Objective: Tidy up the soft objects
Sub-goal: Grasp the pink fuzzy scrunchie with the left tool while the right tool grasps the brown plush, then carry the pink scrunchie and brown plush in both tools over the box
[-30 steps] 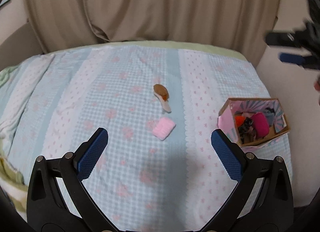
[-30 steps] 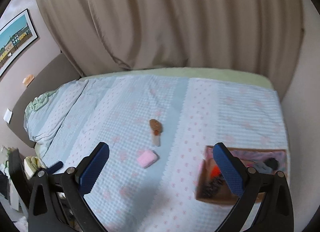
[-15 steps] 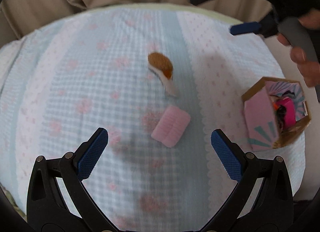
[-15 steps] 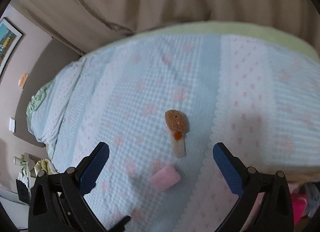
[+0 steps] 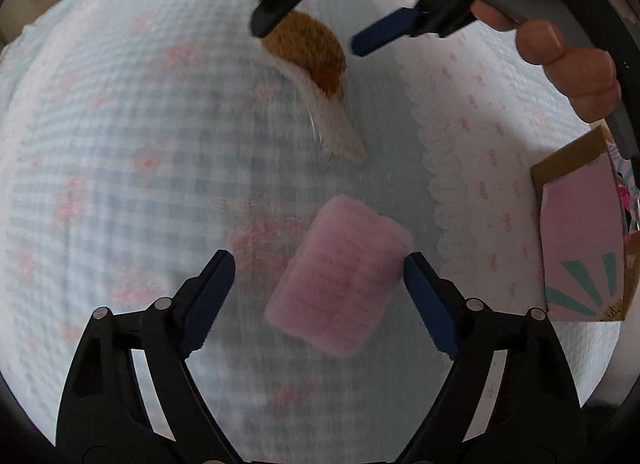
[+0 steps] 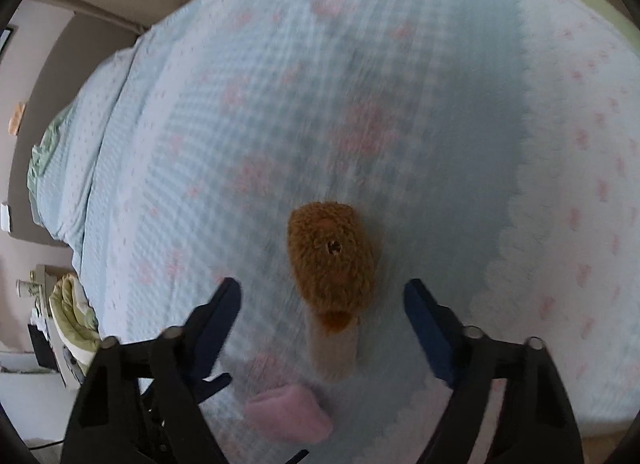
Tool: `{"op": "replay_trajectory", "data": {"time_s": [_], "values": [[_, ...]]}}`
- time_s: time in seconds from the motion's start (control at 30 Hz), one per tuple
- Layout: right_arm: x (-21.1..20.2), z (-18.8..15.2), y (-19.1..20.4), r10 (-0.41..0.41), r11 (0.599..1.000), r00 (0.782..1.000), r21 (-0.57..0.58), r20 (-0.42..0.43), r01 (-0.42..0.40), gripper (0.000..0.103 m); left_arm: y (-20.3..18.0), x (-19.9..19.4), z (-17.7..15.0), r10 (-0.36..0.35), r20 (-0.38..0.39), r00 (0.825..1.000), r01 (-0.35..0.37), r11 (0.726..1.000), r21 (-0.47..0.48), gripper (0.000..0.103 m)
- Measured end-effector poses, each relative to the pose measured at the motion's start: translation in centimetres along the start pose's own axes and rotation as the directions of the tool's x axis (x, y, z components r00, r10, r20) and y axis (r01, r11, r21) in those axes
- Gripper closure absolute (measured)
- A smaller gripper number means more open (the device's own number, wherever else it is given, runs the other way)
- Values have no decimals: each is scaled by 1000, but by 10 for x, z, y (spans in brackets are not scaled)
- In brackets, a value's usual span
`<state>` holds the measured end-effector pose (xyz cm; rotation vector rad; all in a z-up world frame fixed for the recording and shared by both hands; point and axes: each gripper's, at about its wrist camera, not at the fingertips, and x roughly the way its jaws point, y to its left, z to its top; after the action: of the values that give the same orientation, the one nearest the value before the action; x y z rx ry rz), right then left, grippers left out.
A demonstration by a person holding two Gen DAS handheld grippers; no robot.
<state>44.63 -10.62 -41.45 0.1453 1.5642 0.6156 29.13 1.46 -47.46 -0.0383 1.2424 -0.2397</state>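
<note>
Left wrist view: our left gripper [image 5: 316,290], jaws spread, straddles the pink pad [image 5: 340,280]; right gripper [image 6: 322,324], also spread, frames the brown toy [image 6: 332,256]. Both unlifted; box [image 5: 580,248] at three o'clock.

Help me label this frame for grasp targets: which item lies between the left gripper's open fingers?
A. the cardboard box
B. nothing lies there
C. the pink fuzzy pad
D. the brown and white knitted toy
C: in the left wrist view the left gripper is open with the pink fuzzy pad lying on the bedspread between its fingers, not yet clamped.
</note>
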Motion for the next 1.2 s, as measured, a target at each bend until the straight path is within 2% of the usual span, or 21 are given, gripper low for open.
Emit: {"op": "replay_trajectory", "data": {"time_s": [0.07,0.17,0.23,0.43,0.63,0.87,1.07,1.2], "values": [[13,4,0,9,1000,1000,-7,-25,-9,39,-1,8,0,-12,-6,1000,12,1000,7,22],[28,10,-2,12,1000,999,-15,-52,-13,52,-5,15,-3,-38,-13,999,39,999,29,40],[34,11,-3,7,1000,998,-15,-64,-8,65,-10,17,-5,-50,-9,999,51,998,44,52],[37,12,-2,-20,999,998,-40,-66,17,67,-13,14,-5,-61,-3,998,61,997,40,65],[27,11,3,-36,998,999,-58,-29,34,68,-4,-7,2,-56,27,998,55,998,20,69],[-10,4,14,-36,998,998,-57,46,38,68,8,-56,11,-43,107,993,46,999,-29,69],[-64,-10,32,-40,997,991,-56,129,47,68,7,-119,15,-16,182,983,25,999,-46,69],[-115,-31,46,-39,997,980,-53,193,50,68,1,-165,15,1,226,974,12,998,-57,69]]}}
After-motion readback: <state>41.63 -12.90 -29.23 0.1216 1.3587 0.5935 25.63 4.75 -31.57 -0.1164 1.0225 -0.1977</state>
